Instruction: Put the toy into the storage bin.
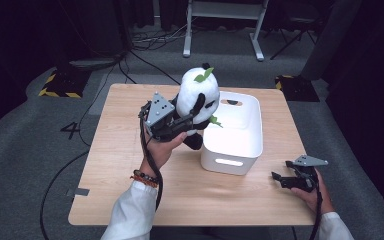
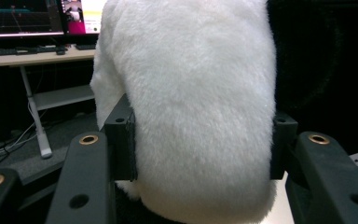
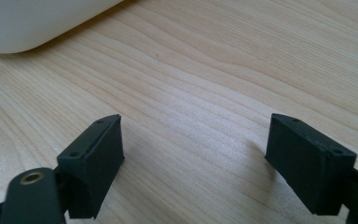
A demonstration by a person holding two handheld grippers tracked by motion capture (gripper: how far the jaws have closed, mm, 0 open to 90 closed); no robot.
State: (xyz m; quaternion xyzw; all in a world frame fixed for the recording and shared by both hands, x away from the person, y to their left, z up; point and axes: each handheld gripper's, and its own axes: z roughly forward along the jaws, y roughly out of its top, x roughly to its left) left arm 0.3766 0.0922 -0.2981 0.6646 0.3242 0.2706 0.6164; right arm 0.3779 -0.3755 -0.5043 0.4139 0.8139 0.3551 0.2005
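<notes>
**Soft plush in a squeeze grip: slip and snag risks beside the bin**

White plush fur is pinched between the jaws of the left gripper, which is clamped on the body of the panda toy. The toy is held upright above the wooden table, just left of the white plastic bin, its black foot hanging near the bin's near-left corner. The right gripper is rested low over the table at the near right, well apart from the bin, with its jaws spread wide and nothing between them.

A slip is judged to be the main risk: only compressible stuffing is gripped, so the heavy head could be tipped sideways and the toy pulled free. A foot or the green leaf could also be caught on the rim, and the light bin shoved or tilted, since it is not steadied by the right gripper.
</notes>
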